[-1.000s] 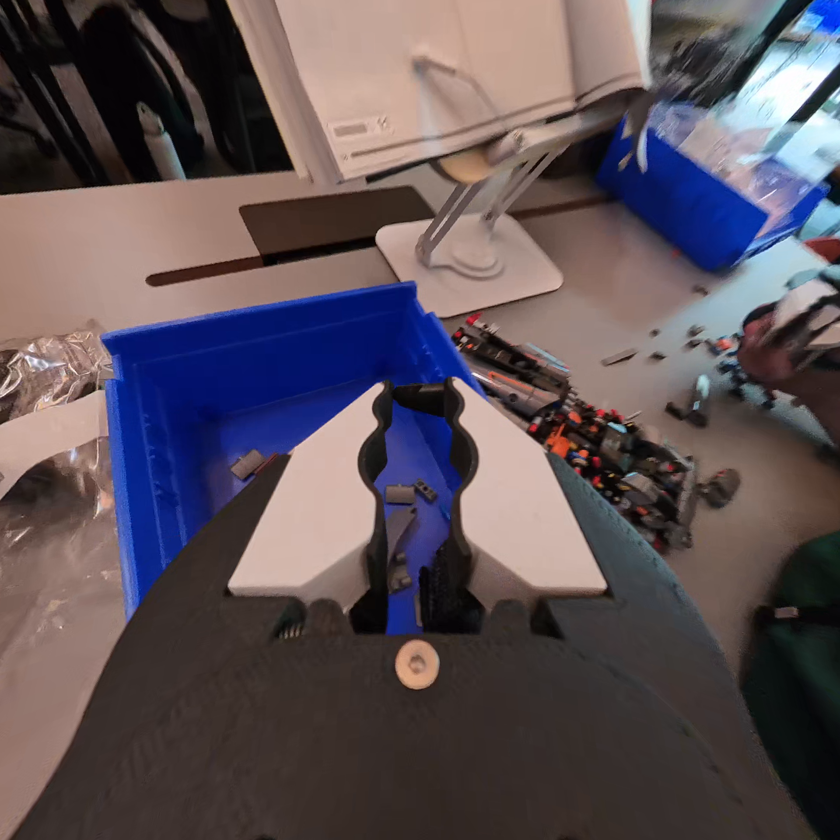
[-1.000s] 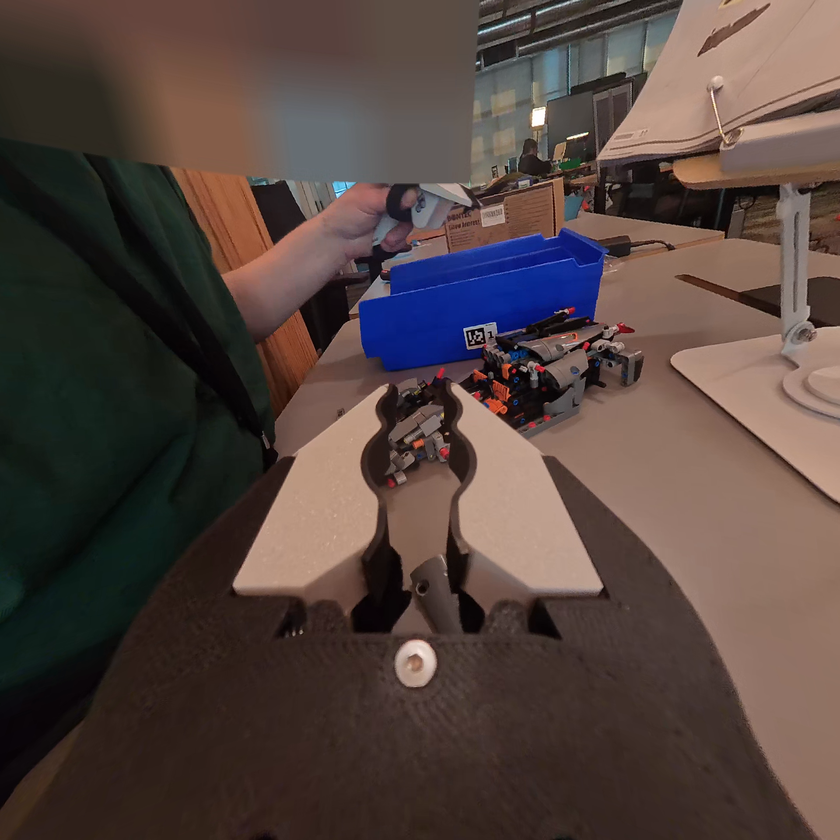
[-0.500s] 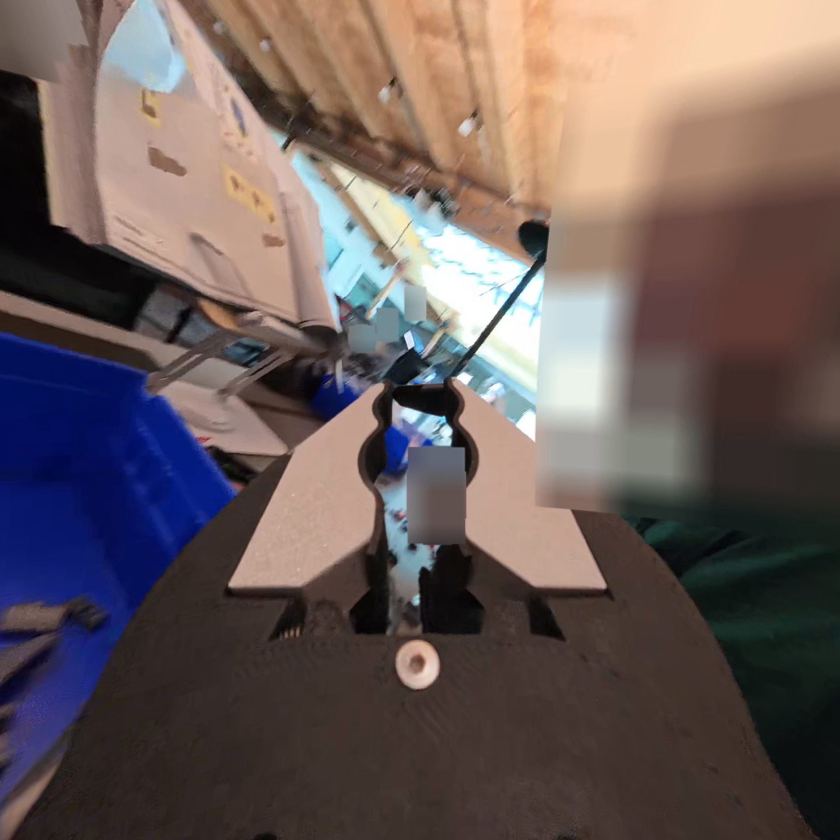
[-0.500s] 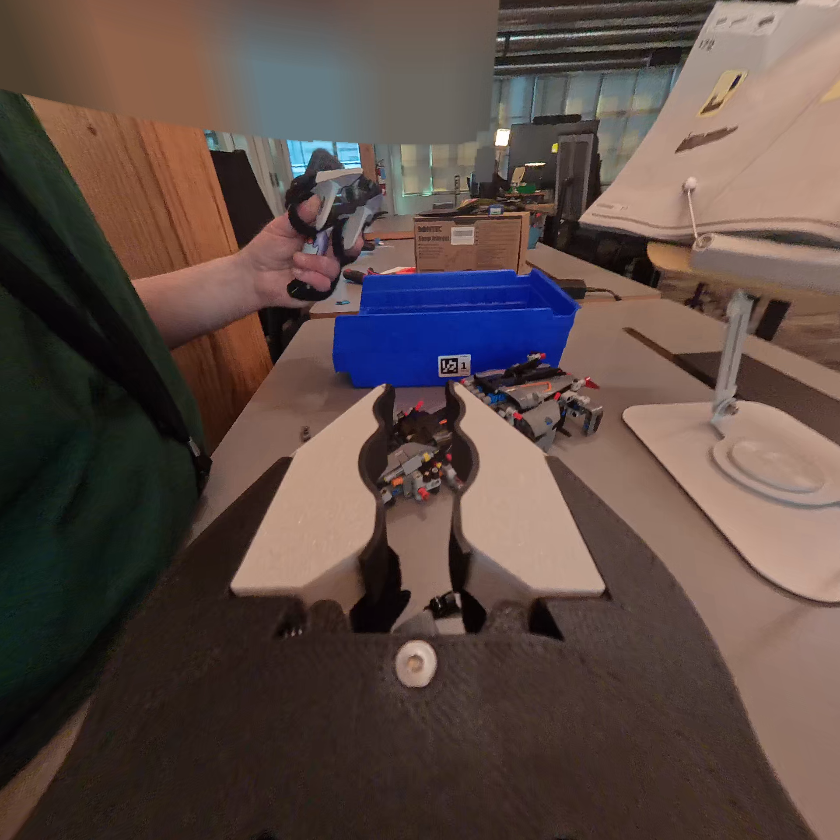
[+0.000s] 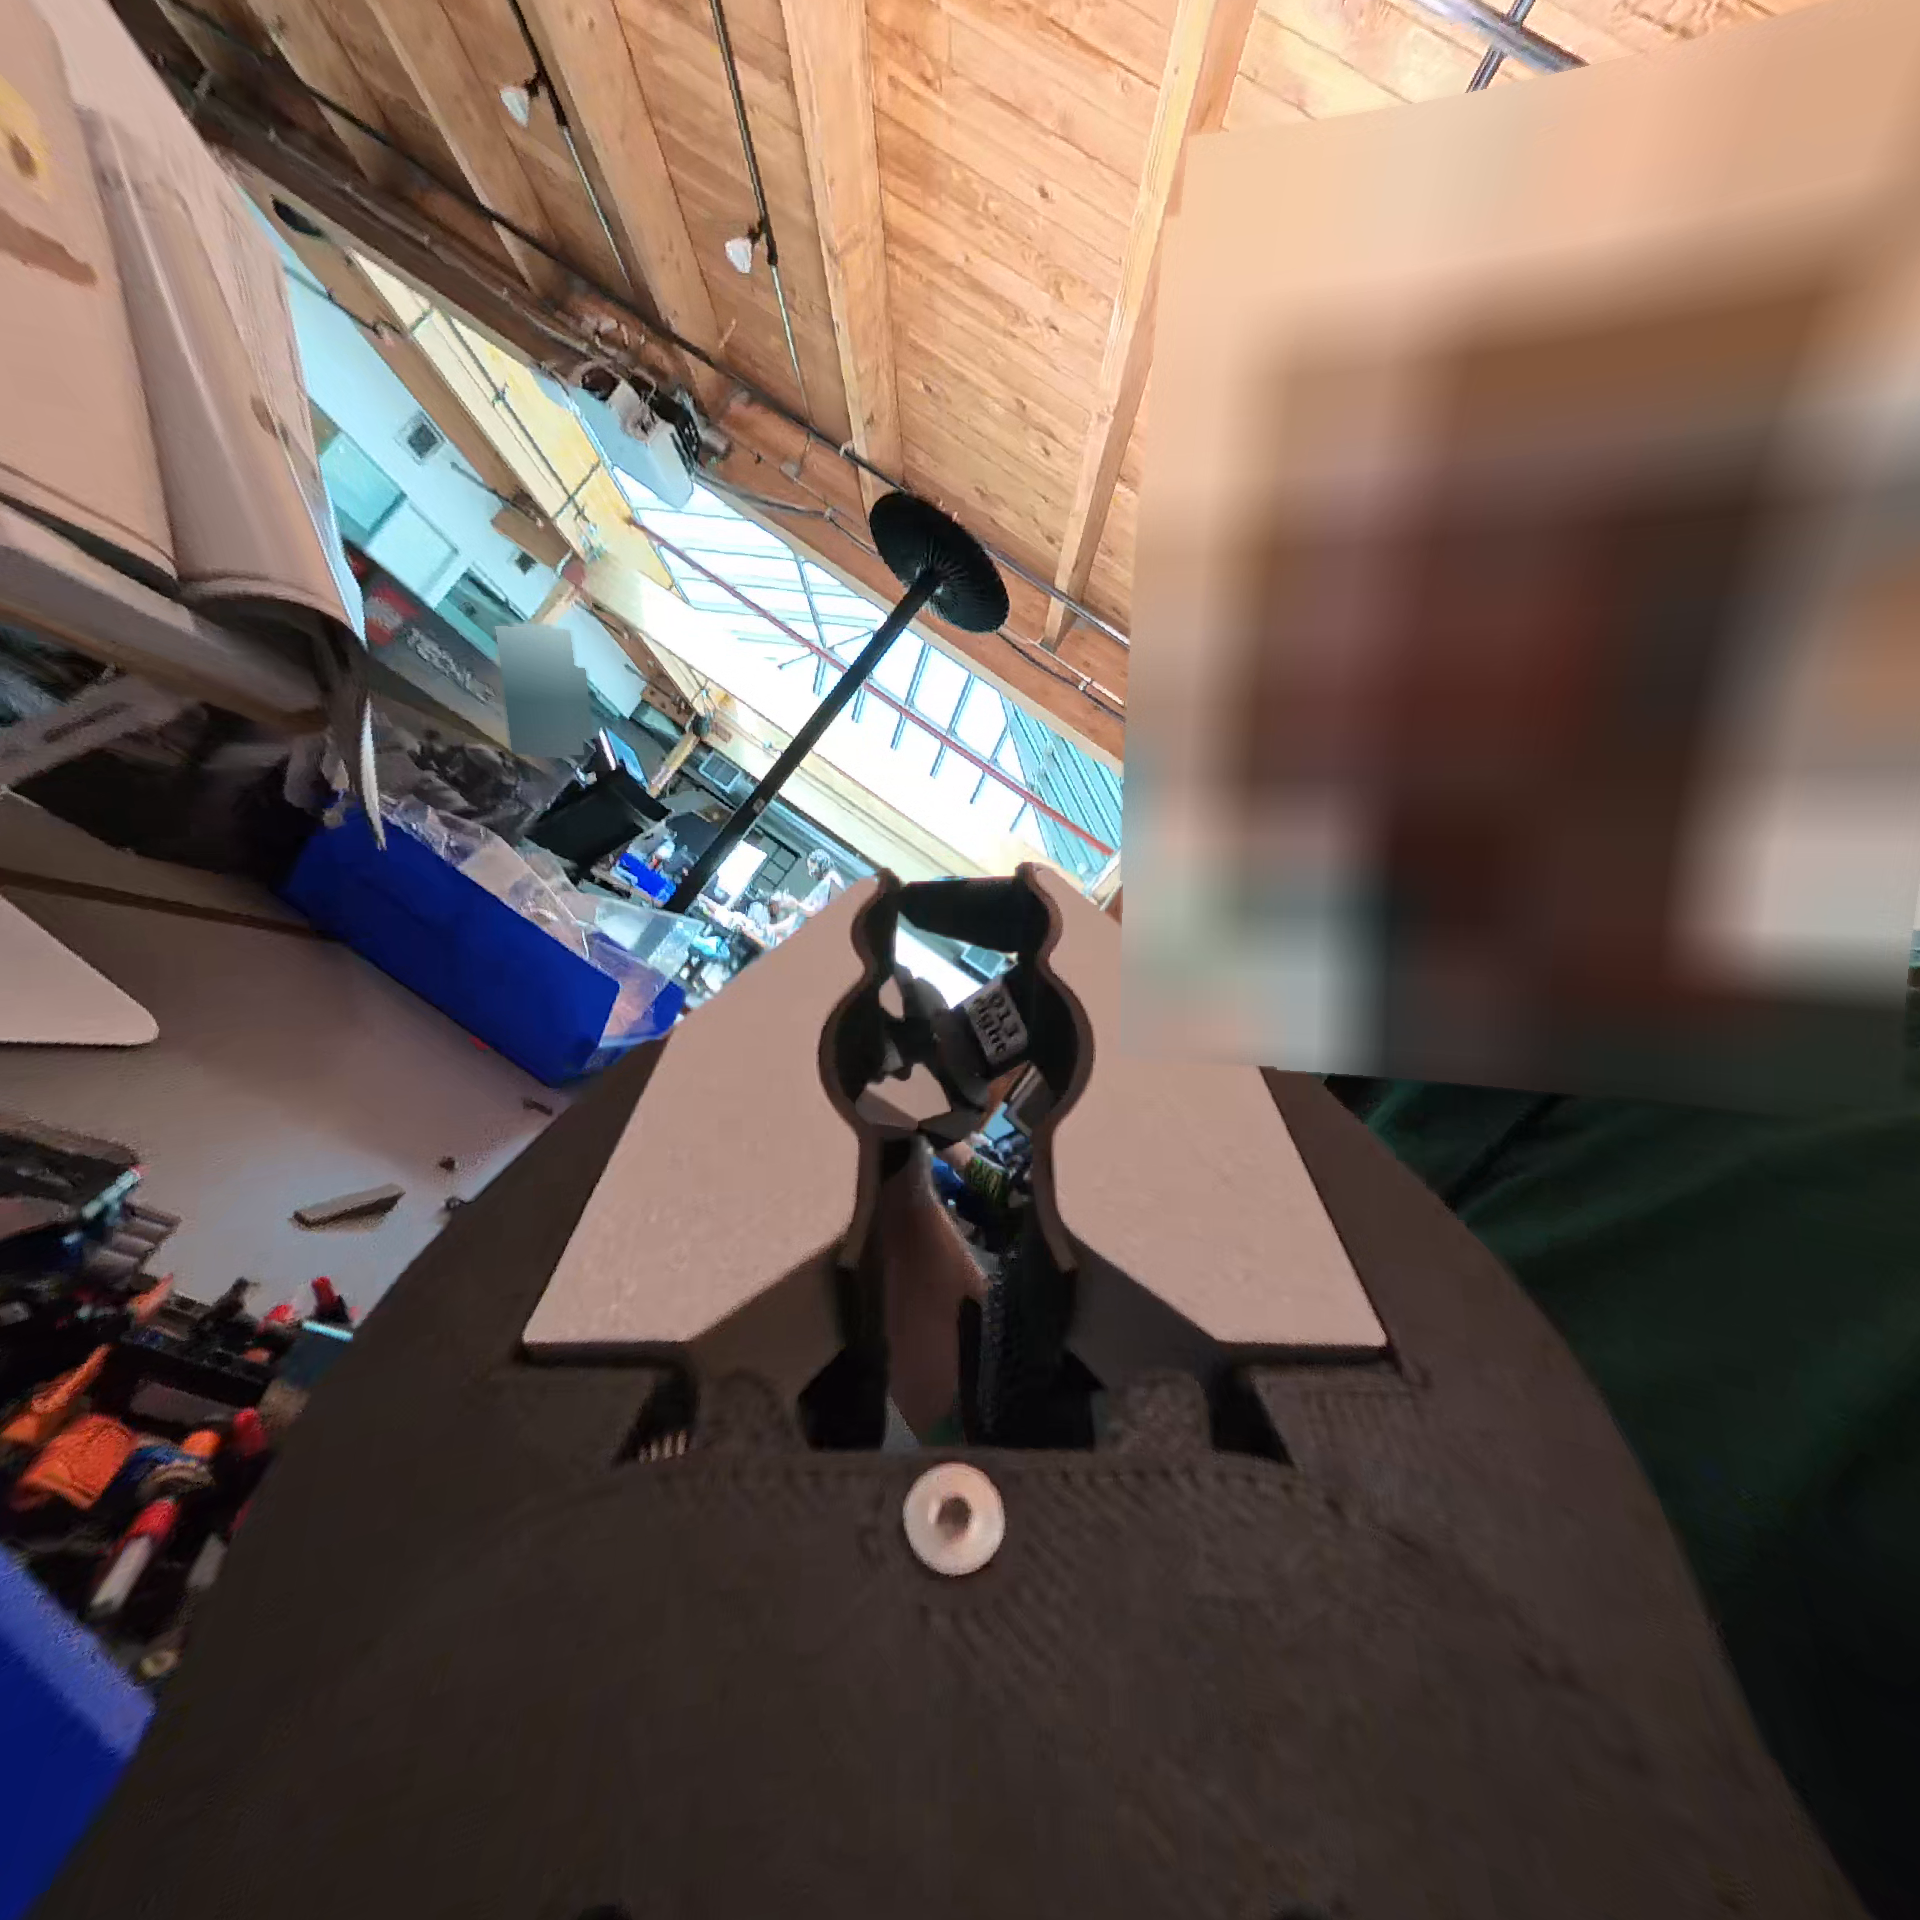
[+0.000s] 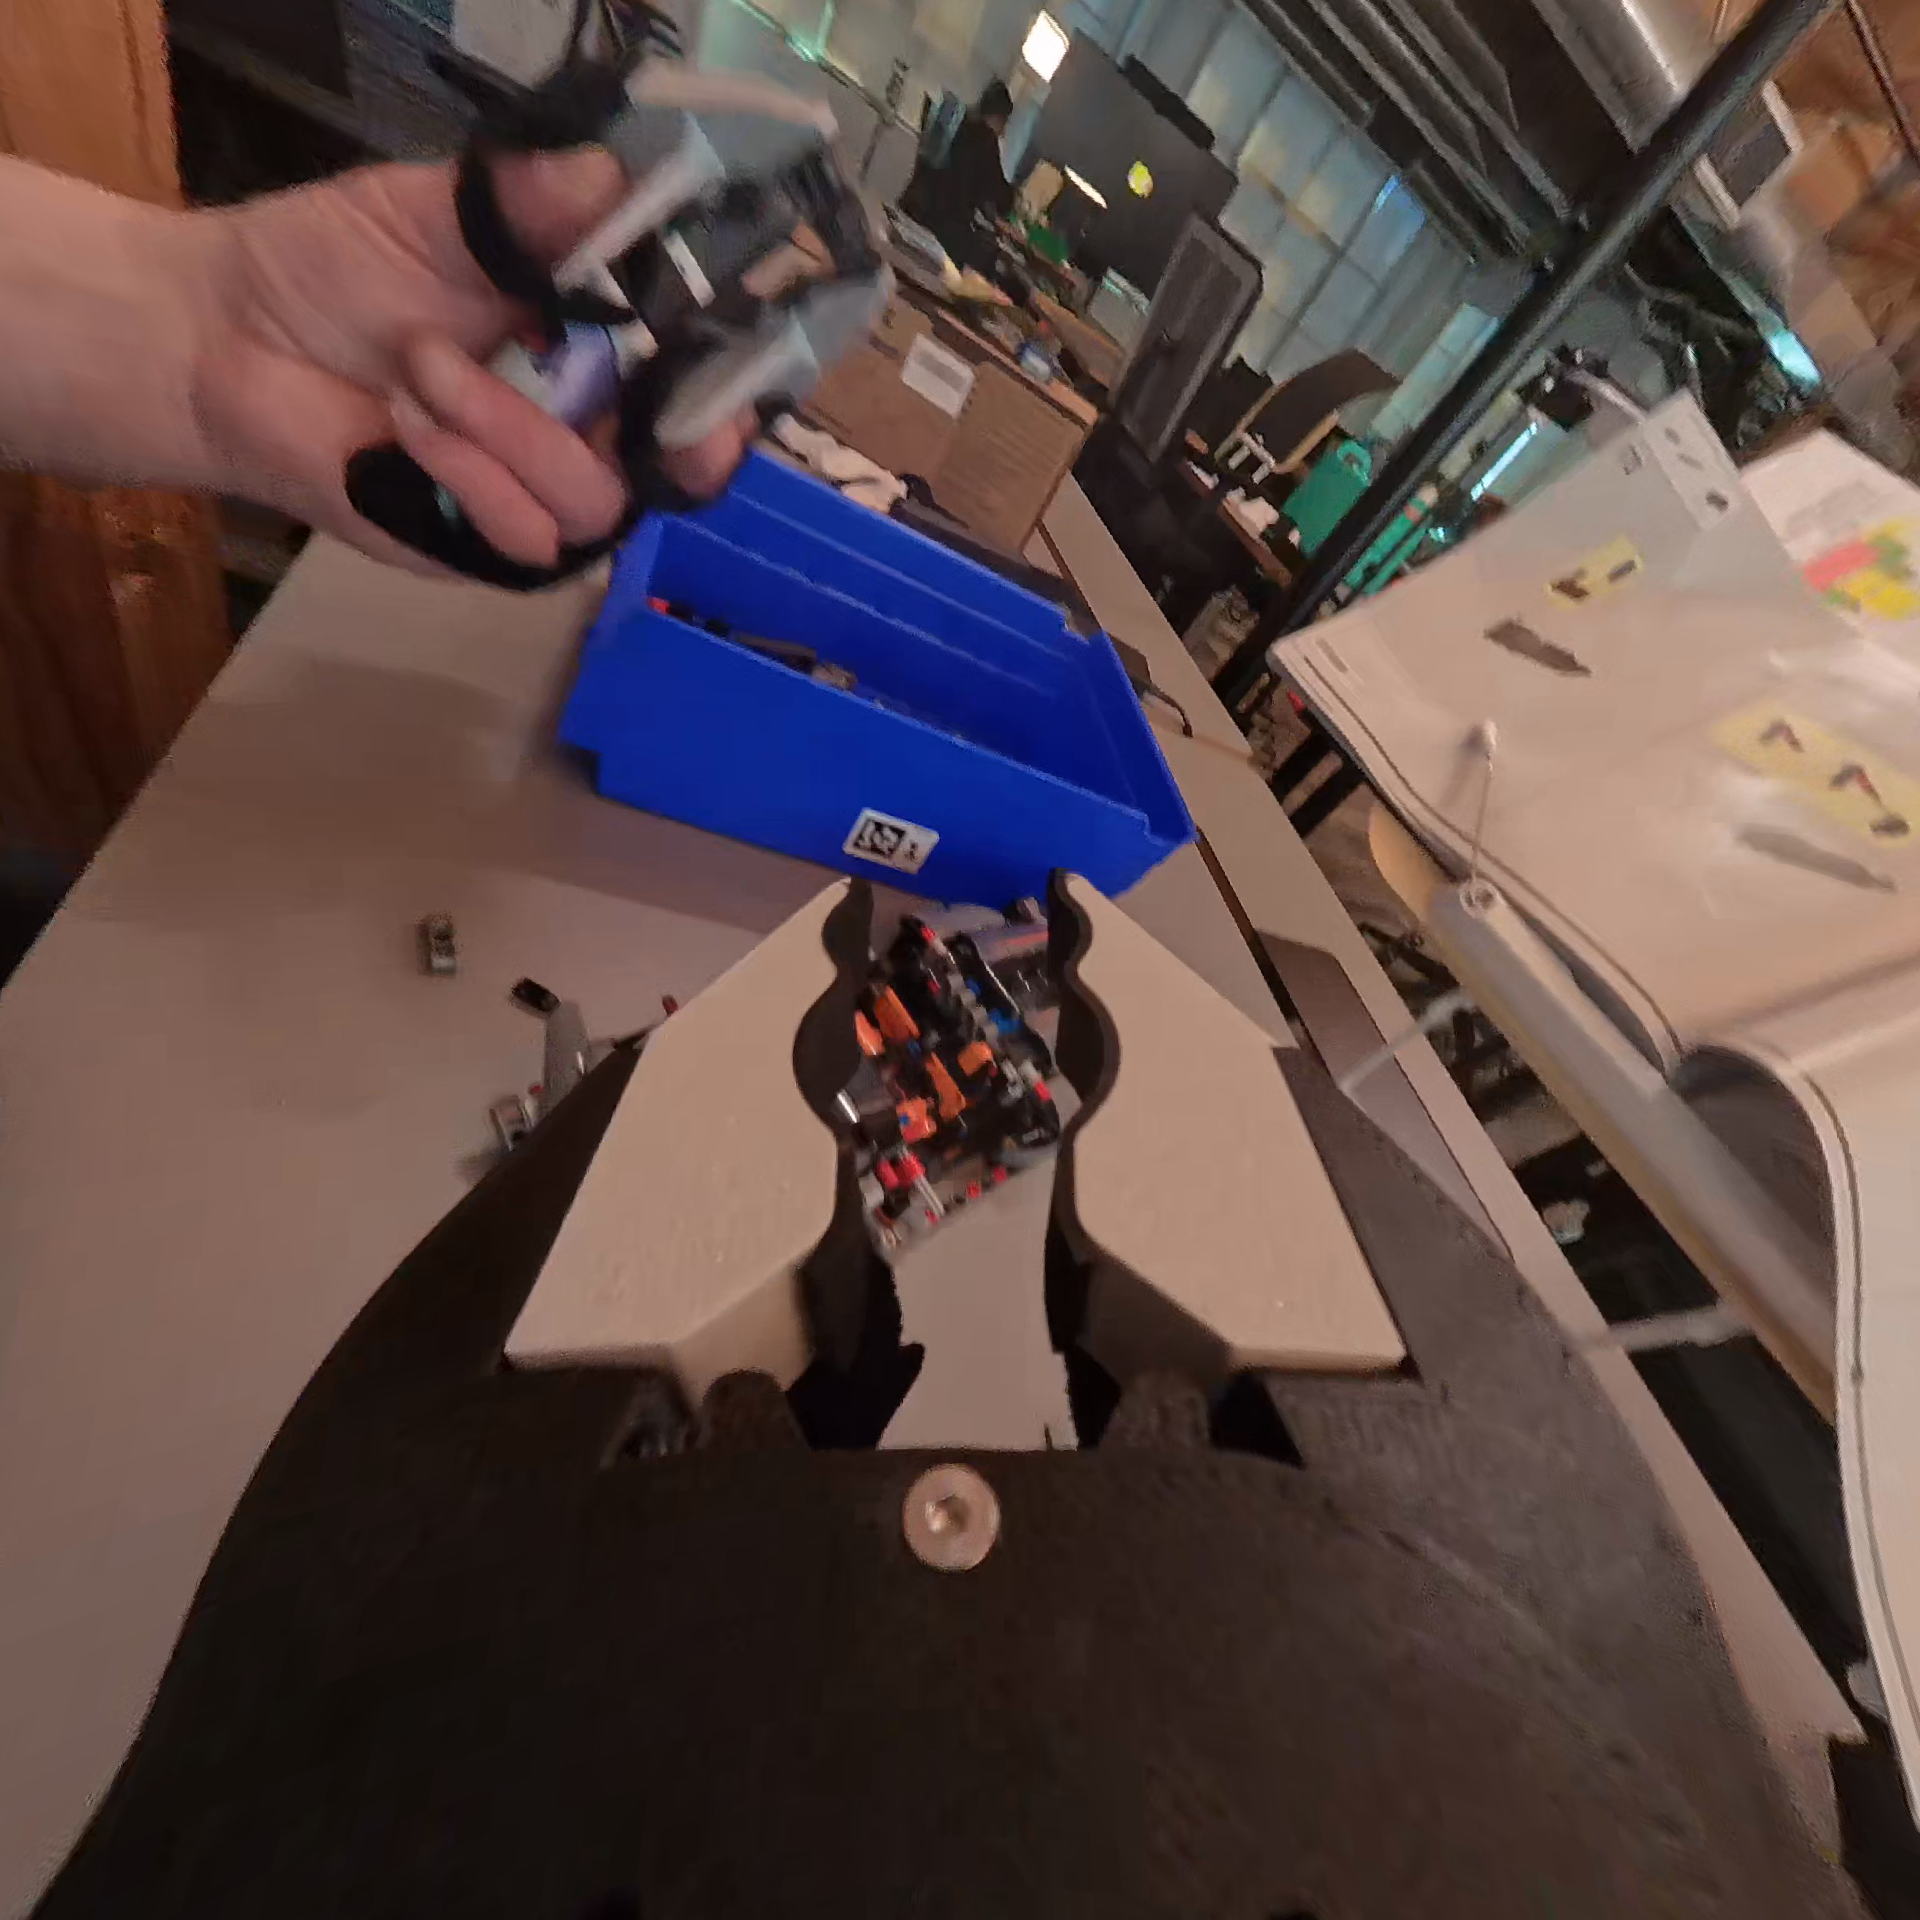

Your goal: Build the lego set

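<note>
My left gripper (image 5: 958, 896) points up toward the wooden ceiling, its fingers nearly closed on a small black lego piece (image 5: 961, 912) at the tips. In the right wrist view it is blurred, held in a bare hand above the blue bin (image 6: 675, 260). My right gripper (image 6: 954, 894) is open and empty, hovering above the table. The part-built lego model (image 6: 940, 1081), black with orange, red and blue bits, shows between its fingers. The model also lies at the lower left of the left wrist view (image 5: 125, 1403).
A blue parts bin (image 6: 883, 748) stands just behind the model. An open instruction booklet on a stand (image 6: 1662, 779) is at the right. Loose small pieces (image 6: 442, 940) and a grey part (image 6: 561, 1049) lie on the table. A second blue bin holding plastic bags (image 5: 457, 945) stands farther off.
The left gripper has risen out of the blue bin and tilted toward the ceiling, still holding the black piece. The right gripper has swung over the model and its fingers have spread a little.
</note>
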A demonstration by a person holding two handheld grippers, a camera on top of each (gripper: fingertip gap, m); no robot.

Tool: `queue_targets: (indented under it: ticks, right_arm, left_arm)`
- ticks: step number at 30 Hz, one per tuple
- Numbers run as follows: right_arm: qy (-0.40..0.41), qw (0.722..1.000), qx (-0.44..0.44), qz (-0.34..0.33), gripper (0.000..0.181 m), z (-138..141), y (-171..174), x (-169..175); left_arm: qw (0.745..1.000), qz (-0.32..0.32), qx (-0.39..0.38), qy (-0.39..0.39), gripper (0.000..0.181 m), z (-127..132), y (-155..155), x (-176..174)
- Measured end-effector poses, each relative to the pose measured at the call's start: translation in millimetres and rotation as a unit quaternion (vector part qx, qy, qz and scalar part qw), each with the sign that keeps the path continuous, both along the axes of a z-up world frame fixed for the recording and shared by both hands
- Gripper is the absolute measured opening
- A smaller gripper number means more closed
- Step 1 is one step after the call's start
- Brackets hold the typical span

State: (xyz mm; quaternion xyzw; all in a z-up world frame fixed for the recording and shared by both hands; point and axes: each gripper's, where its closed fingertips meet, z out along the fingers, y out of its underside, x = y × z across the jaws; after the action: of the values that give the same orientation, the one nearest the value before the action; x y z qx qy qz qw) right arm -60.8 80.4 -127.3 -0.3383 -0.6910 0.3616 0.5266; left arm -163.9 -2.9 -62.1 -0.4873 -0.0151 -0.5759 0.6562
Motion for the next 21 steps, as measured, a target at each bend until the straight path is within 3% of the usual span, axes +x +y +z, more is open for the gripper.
queue_targets:
  ticks: [1,7,11,21]
  right_arm:
    - [0.007,1.0,0.003,0.011,0.033,4,-8,-3]
    - [0.046,0.997,0.035,0.042,0.041,26,-40,-11]
    - [0.04,0.997,0.057,0.04,0.04,25,-43,-14]
    - [0.021,0.996,0.075,0.038,0.015,15,-37,-5]
  left_arm:
    - [1.0,-0.014,-0.011,0.004,0.02,-4,6,12]
    - [0.996,-0.074,-0.047,0.005,0.019,-17,37,61]
    - [0.99,-0.122,-0.066,0.007,0.02,-24,50,93]
    - [0.982,-0.164,-0.093,0.0,0.02,-38,59,125]
